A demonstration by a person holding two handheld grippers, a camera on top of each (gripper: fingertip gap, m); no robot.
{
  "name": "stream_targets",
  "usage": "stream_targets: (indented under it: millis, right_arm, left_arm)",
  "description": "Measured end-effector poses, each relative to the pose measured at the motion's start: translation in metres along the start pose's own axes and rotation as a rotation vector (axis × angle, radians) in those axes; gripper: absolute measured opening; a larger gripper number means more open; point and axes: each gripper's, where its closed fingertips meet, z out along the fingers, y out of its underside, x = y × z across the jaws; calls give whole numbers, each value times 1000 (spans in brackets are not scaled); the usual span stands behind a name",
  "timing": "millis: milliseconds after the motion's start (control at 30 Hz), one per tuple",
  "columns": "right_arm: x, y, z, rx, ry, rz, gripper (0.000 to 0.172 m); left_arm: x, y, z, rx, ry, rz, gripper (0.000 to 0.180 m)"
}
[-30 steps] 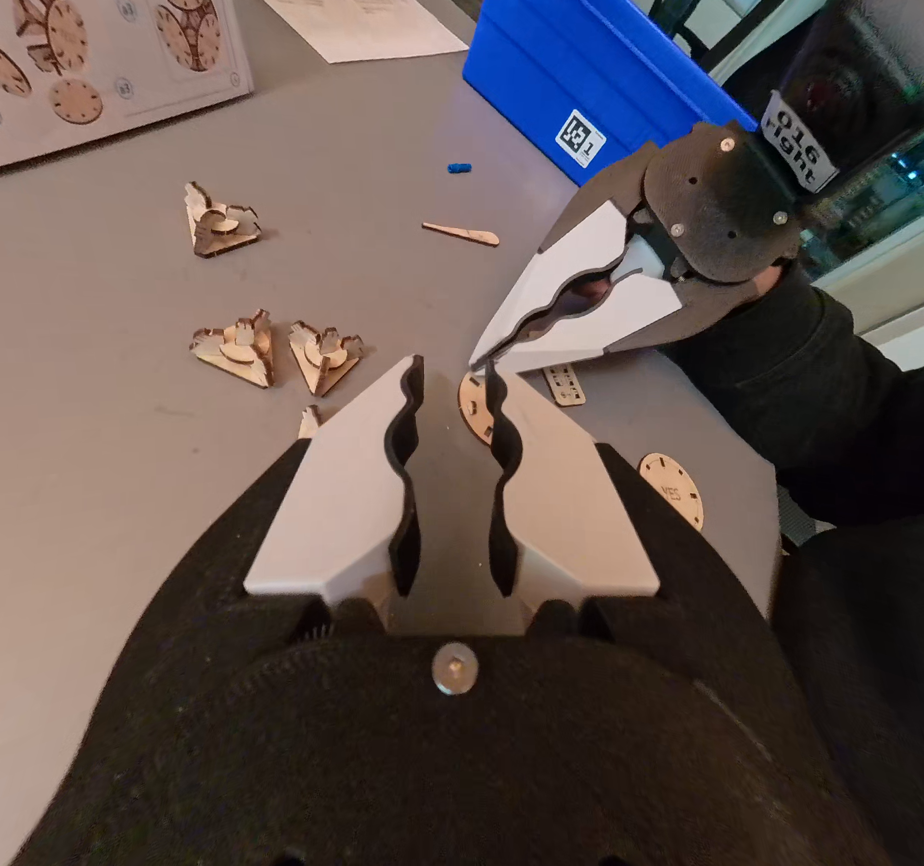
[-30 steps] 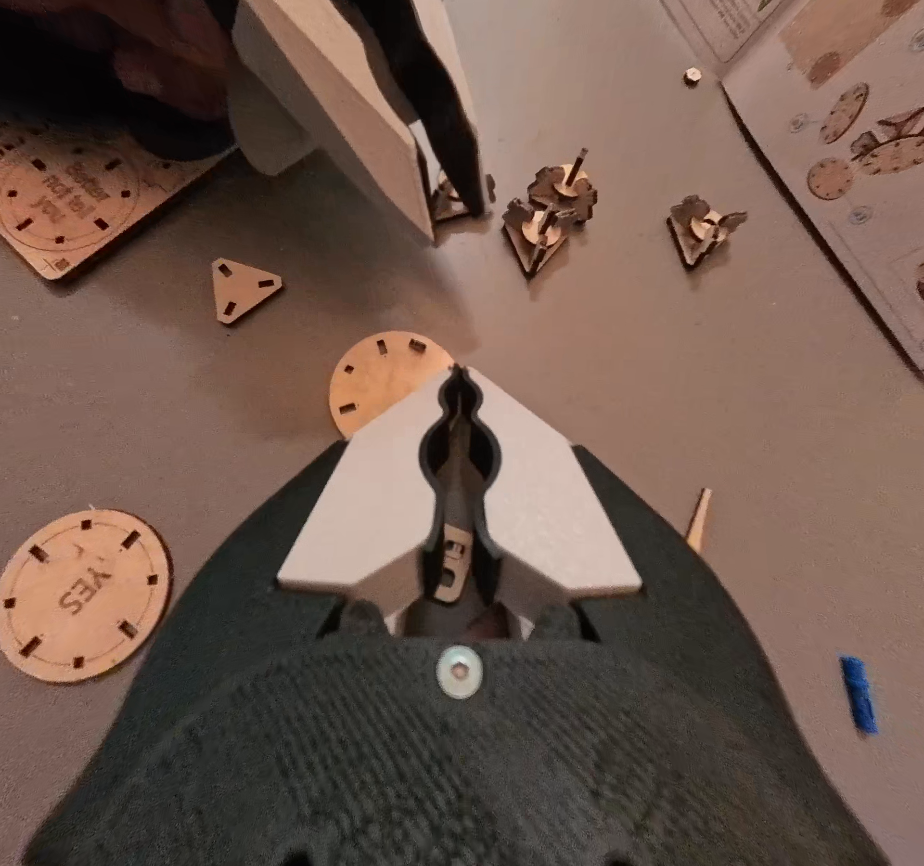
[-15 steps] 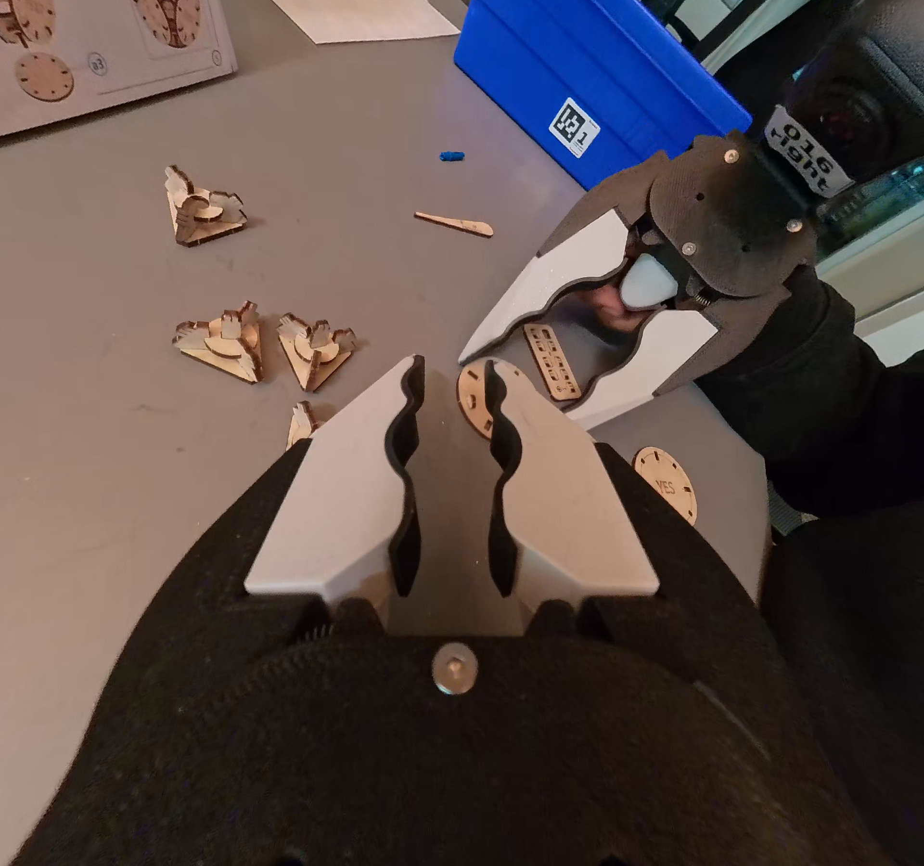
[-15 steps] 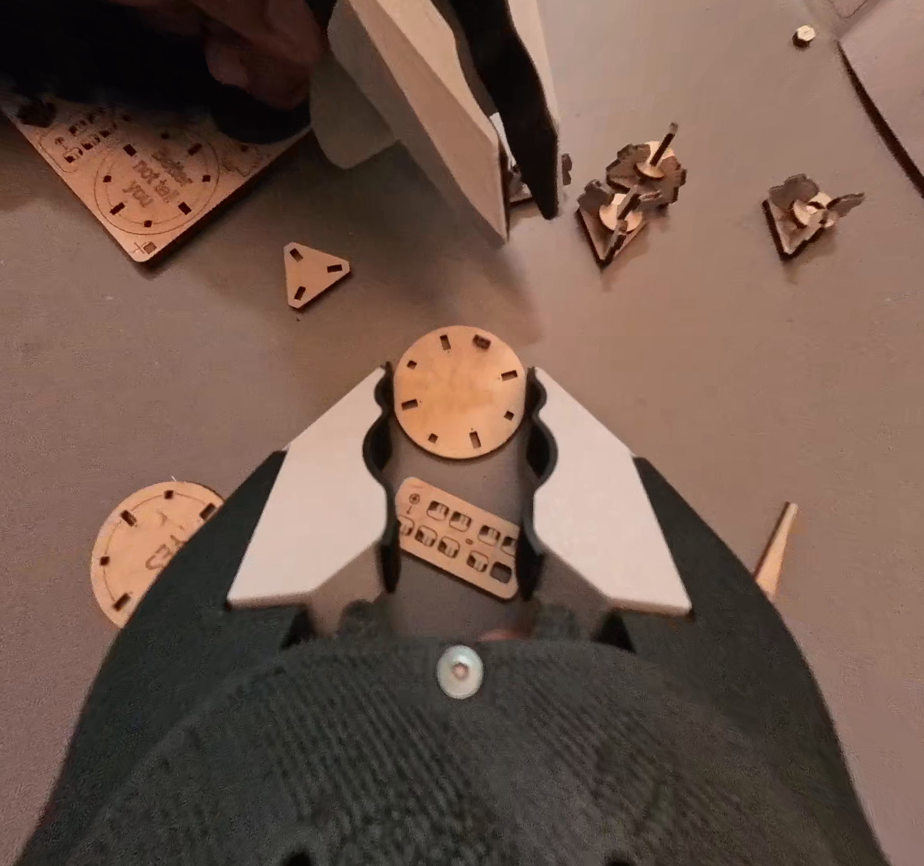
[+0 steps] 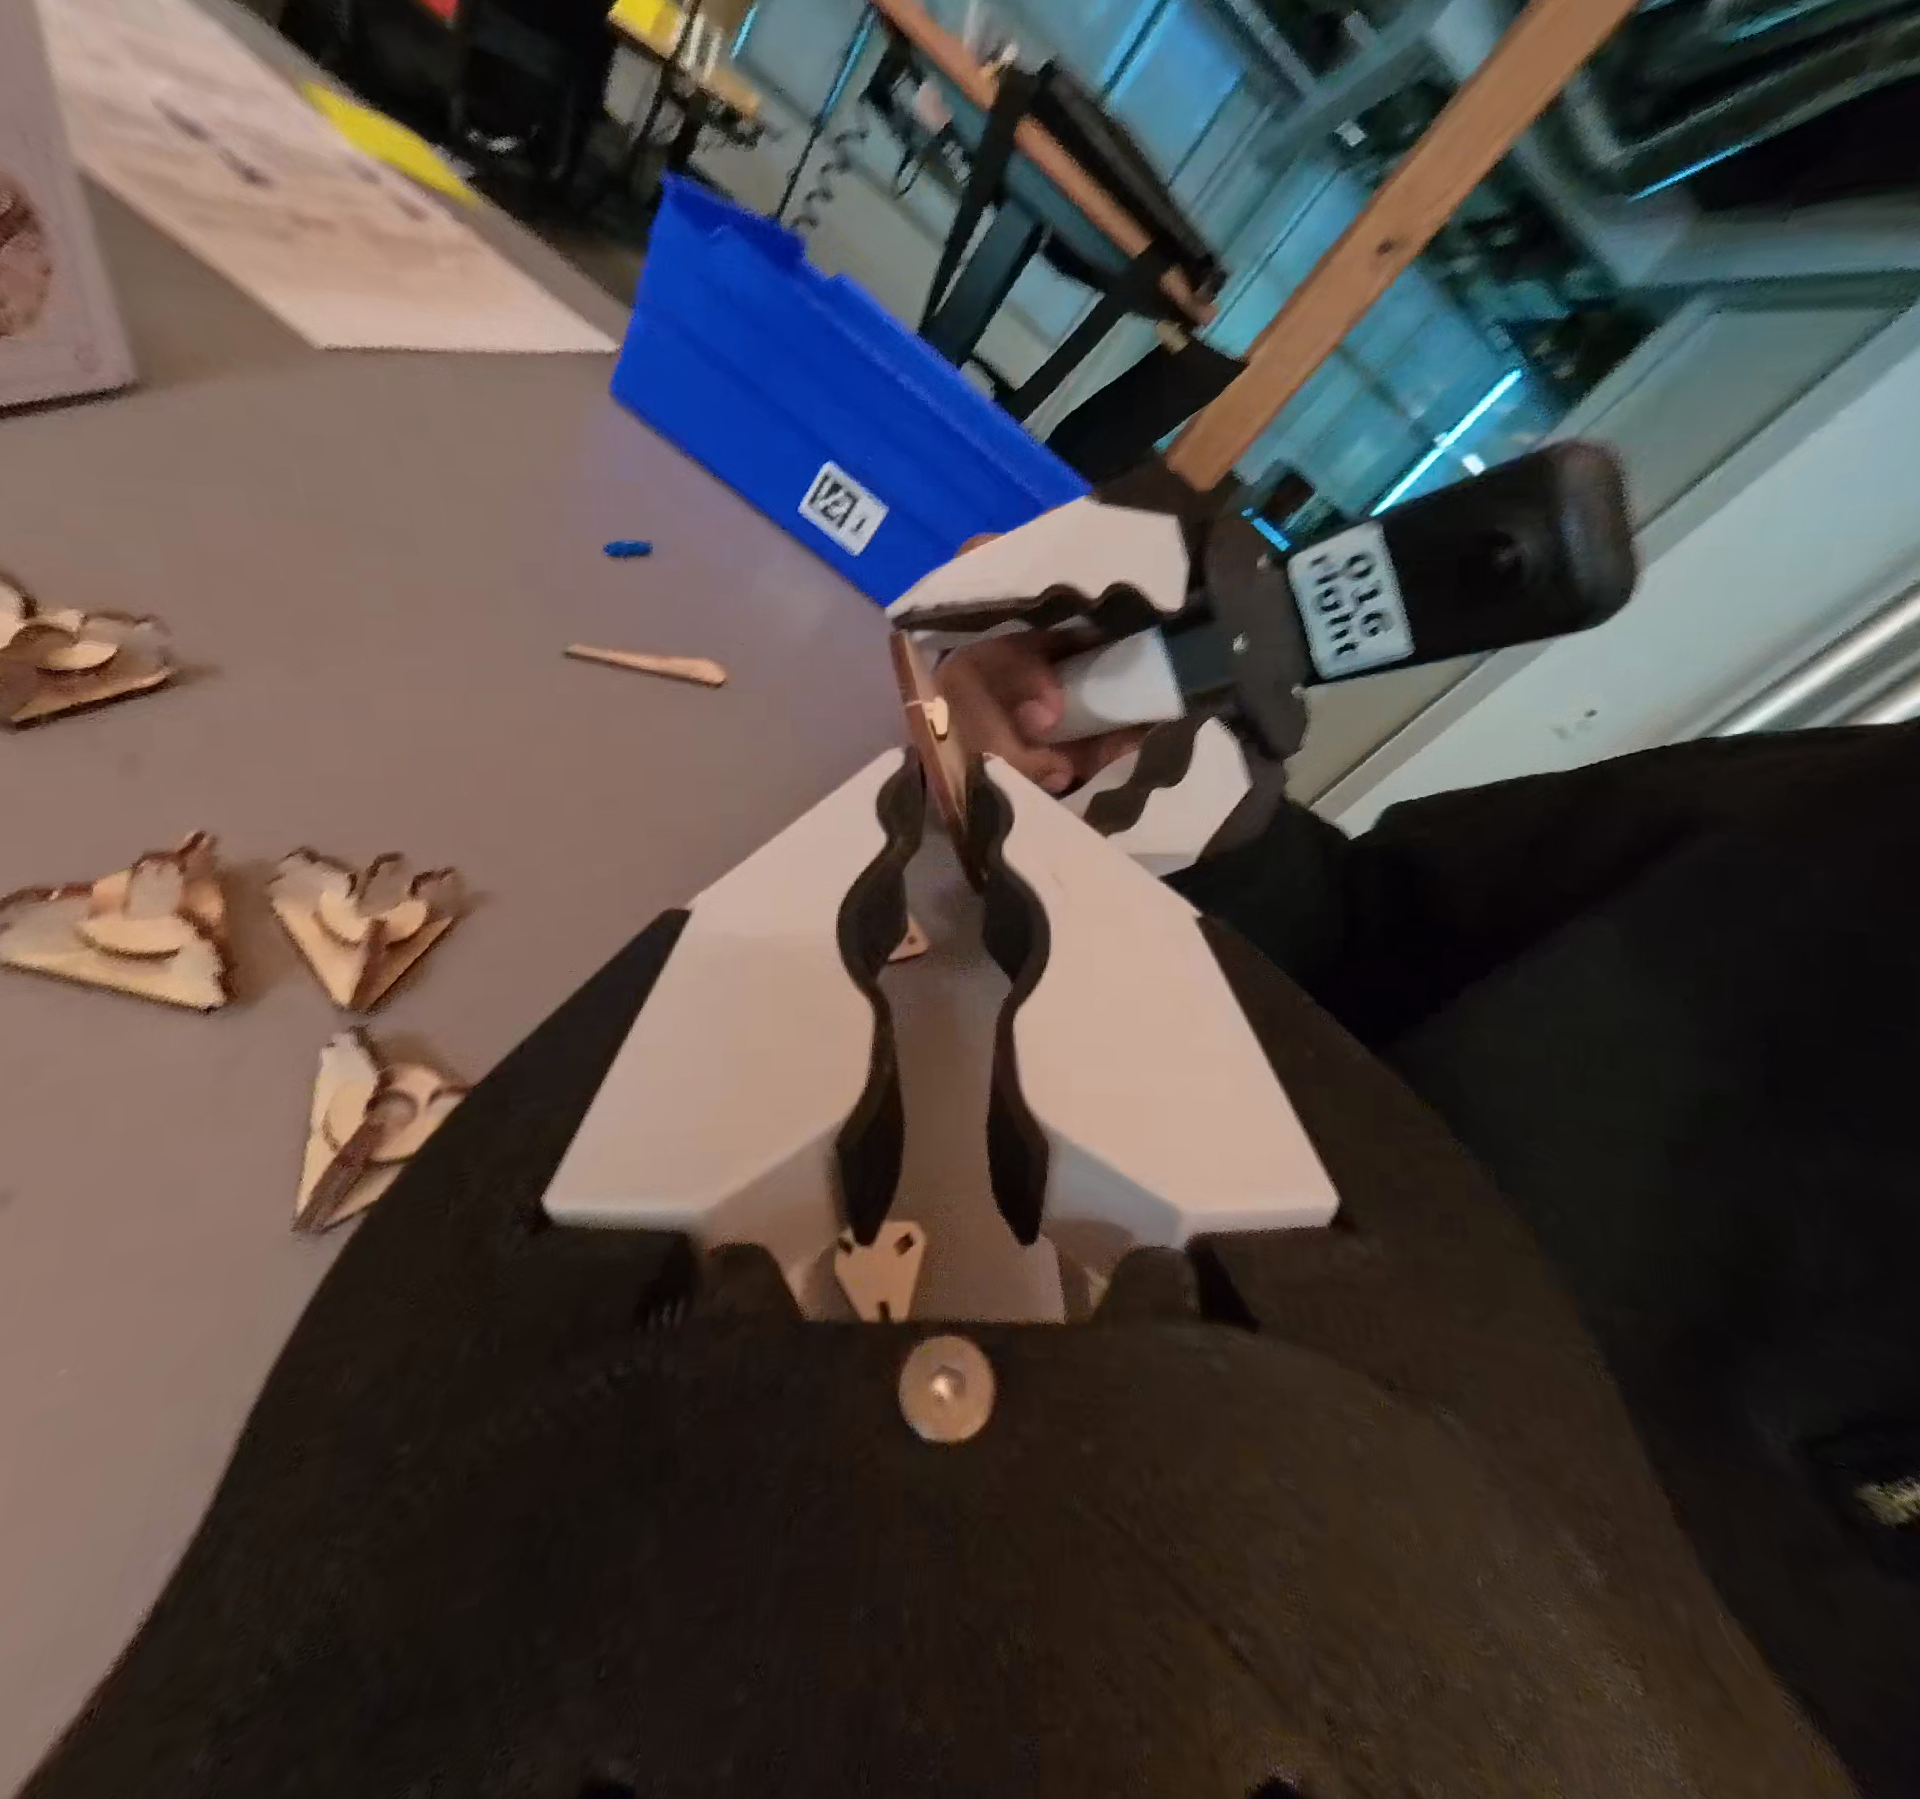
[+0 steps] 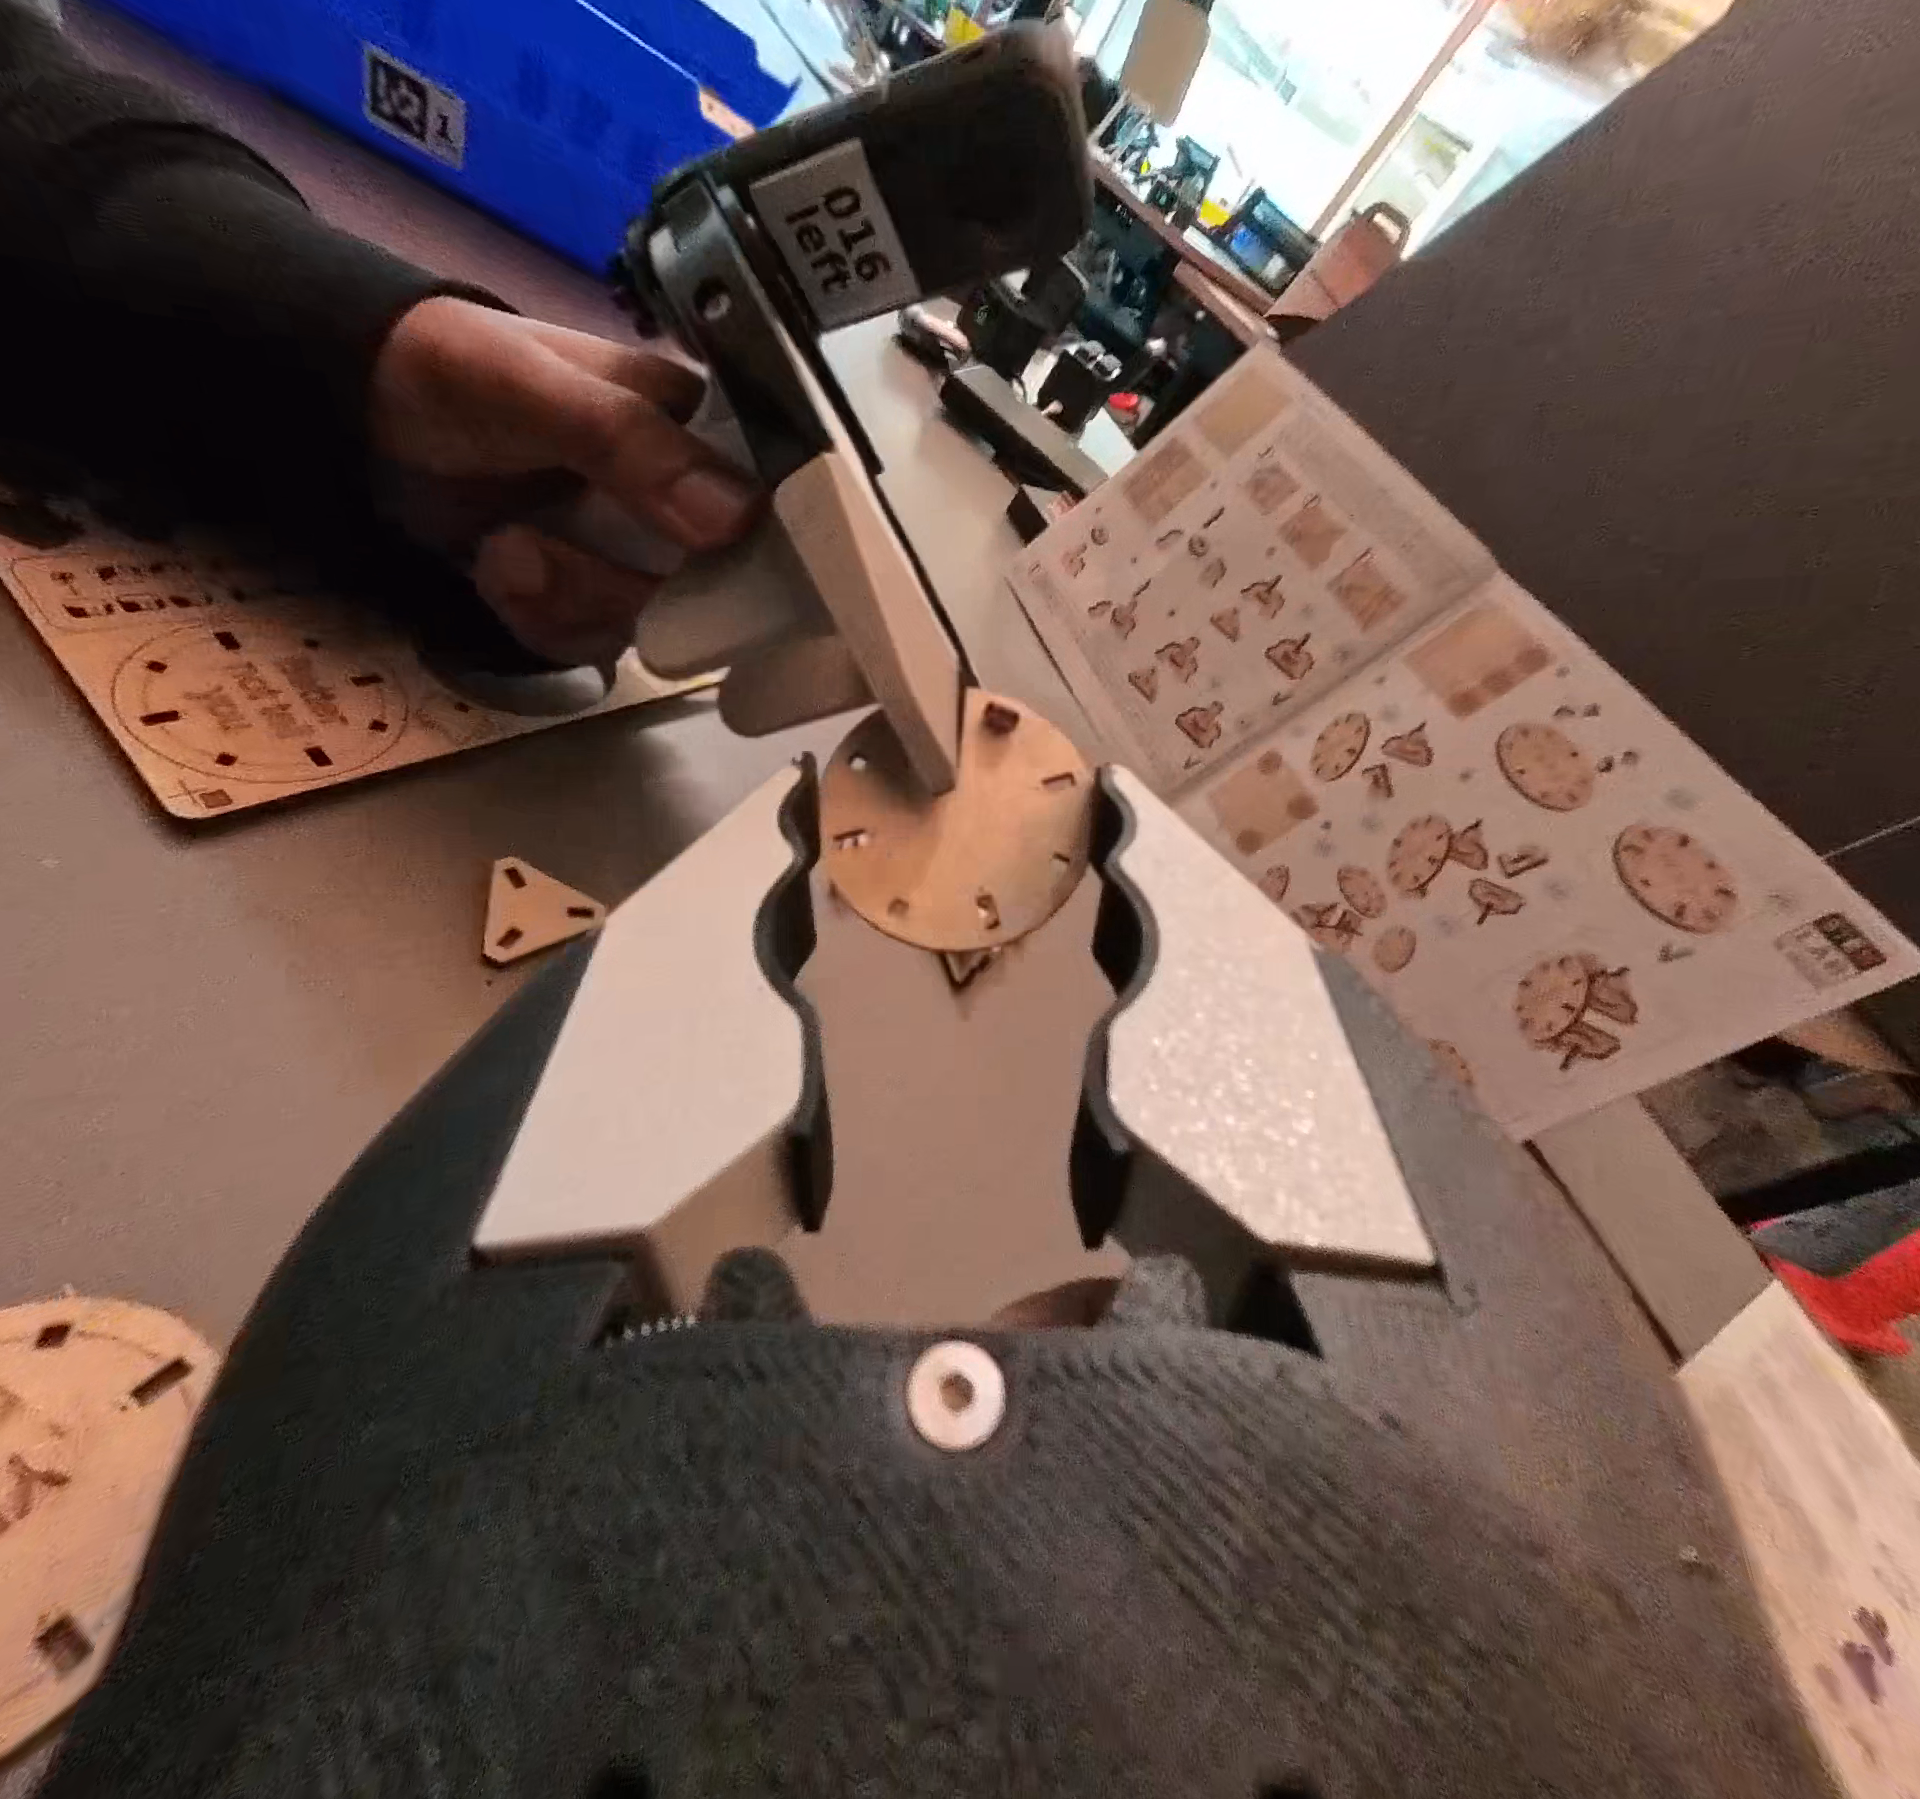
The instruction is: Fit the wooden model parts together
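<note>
A round wooden disc (image 6: 966, 866) with slots near its rim is held up off the grey table (image 6: 260, 1022). My right gripper (image 6: 954, 781) is shut on it, one pad on each side of the rim. My left gripper (image 6: 935, 752) comes down from above and pinches the disc's two faces near its upper edge. In the left wrist view the disc (image 5: 928, 710) shows edge-on between the nearly closed tips of my left gripper (image 5: 940, 773). My right gripper (image 5: 997, 721) spans it from behind. A small tab sticks out of the disc's face.
A blue bin (image 5: 790, 399) stands at the table's far edge. Three triangular wooden assemblies (image 5: 364, 918) lie at the left, with a wooden stick (image 5: 644, 663) farther back. A cut wooden sheet (image 6: 260, 700), a loose triangle (image 6: 530, 908), another disc (image 6: 73, 1437) and instruction sheets (image 6: 1455, 814) lie around. Only a small space, under 4 cm, lies between the two pairs of fingers.
My right gripper opened, let go of a slotted wooden strip, closed on the disc's rim and lifted it off the table. My left gripper moved onto the raised disc and closed on its faces.
</note>
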Motion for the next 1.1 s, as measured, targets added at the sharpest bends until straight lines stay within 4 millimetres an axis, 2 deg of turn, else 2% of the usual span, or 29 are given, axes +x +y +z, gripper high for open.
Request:
stream_targets:
  millis: [100,133,200,300,367,467,533,567,700,867,1000,1100]
  right_arm:
    - [3,-5,-1,37,46,-35,52]
    - [7,-10,-3,65,75,-33,40]
    - [18,-23,-13,154,121,-1,38]
    - [31,-33,-27,231,111,120,48]
    - [34,-36,-32,253,105,126,52]
    - [26,-38,-34,256,85,60,47]
    - [11,-36,-32,240,3,56,15]
    - [4,-35,-30,233,-35,62,12]
    - [1,-37,-31,254,-76,124,14]
    - [-3,-44,-37,294,-170,217,6]
    - [-6,-48,-38,296,-253,291,1]
    - [-7,-52,-40,308,-294,340,1]
  left_arm:
    - [3,-5,-1,27,7,-1,3]
    - [1,-5,-2,27,-11,11,0]
    - [6,-10,-4,48,-2,71,0]
    - [19,-15,-6,52,12,173,0]
    - [24,-12,-4,21,2,251,0]
    - [30,-5,-1,-31,-8,351,0]
    - [35,-1,1,-50,7,393,0]
    - [36,0,2,-52,6,412,0]
    - [40,1,1,-49,25,433,0]
    - [47,0,0,-31,69,450,0]
    - [50,-7,-3,34,72,472,8]
    - [55,-8,-5,36,86,492,4]
